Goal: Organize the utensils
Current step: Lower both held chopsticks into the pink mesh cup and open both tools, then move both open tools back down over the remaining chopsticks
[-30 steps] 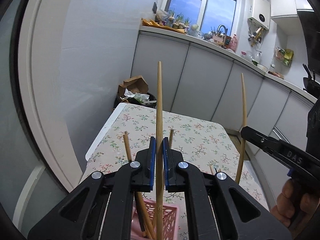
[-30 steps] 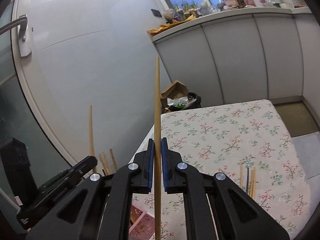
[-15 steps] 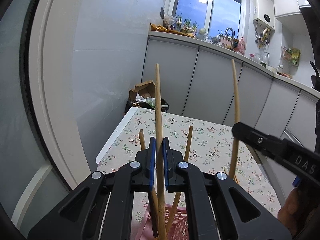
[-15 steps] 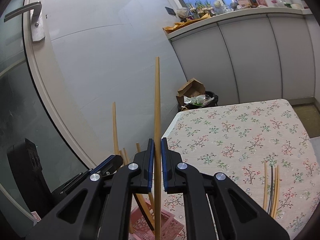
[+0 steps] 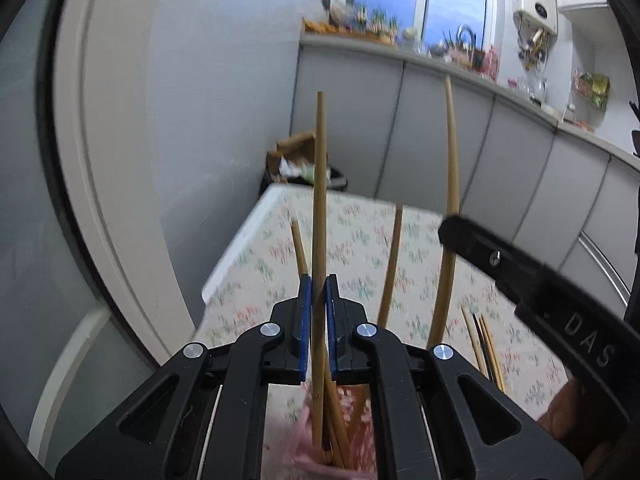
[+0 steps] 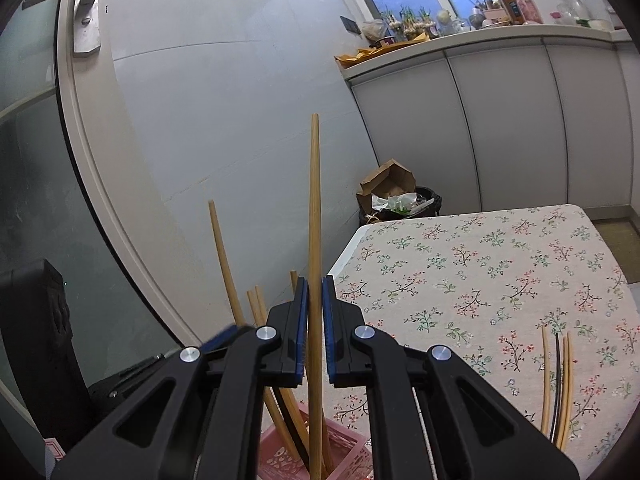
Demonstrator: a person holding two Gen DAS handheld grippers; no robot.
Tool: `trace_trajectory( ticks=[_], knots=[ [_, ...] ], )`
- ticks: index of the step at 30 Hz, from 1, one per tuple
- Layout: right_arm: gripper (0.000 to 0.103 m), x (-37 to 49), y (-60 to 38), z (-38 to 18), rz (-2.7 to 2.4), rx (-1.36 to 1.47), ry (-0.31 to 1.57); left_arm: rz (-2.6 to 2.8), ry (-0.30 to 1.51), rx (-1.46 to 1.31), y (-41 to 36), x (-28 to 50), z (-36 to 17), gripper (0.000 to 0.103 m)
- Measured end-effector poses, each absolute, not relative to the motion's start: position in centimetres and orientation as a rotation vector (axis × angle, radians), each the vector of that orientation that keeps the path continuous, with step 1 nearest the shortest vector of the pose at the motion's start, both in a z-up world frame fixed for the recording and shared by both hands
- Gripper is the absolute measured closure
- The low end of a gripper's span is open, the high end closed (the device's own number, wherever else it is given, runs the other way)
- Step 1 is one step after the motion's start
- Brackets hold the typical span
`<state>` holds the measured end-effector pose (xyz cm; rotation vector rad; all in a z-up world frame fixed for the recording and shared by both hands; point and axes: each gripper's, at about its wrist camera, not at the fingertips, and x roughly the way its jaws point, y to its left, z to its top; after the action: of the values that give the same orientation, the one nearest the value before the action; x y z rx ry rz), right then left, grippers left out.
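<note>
Over the last second both of my grippers have come down toward the pink basket (image 6: 344,458), so the two chopsticks I carry now have their lower ends inside it rather than hanging above the table; I judge this to be the drop-in step, with release the next thing needed. My left gripper (image 5: 315,330) is closed down to a narrow slot on a bamboo chopstick (image 5: 319,208), pinched upright between the blue pads (image 5: 305,328), its bottom end among the sticks already in the basket. My right gripper (image 6: 315,330) is closed the same way on another bamboo chopstick (image 6: 314,220), which stands nearly vertical with its foot in the basket's near corner. The basket sits at the table's (image 6: 500,272) near left corner and already holds several chopsticks leaning at different angles, at least one of them dark; the left view is blurred low down, so I cannot count them. More chopsticks (image 6: 558,384) lie loose on the flowered cloth well to the right, one black among light ones, so the job is only partly done. A bin (image 6: 400,204) with cardboard stands on the floor beyond the table.
</note>
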<state>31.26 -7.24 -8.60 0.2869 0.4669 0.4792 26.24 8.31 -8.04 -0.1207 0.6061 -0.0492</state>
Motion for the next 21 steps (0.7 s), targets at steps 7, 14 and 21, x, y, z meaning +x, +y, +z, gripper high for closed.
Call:
trace_trajectory(
  ticks=[7,14,21],
  knots=[
    [0.096,30.6,-6.9,-9.5,0.456,0.277,0.435,-0.024,0.693,-0.188,10.4,26.2,-6.5,0.082],
    [0.095,29.4,-5.7,-10.6,0.431,0.223,0.428,-0.042,0.705,-0.257,11.7,25.6,-4.8,0.073],
    [0.074,28.1,-7.8,-9.8,0.439,0.246,0.491,-0.064,0.692,-0.235,10.7,24.9,-3.5,0.067]
  ],
)
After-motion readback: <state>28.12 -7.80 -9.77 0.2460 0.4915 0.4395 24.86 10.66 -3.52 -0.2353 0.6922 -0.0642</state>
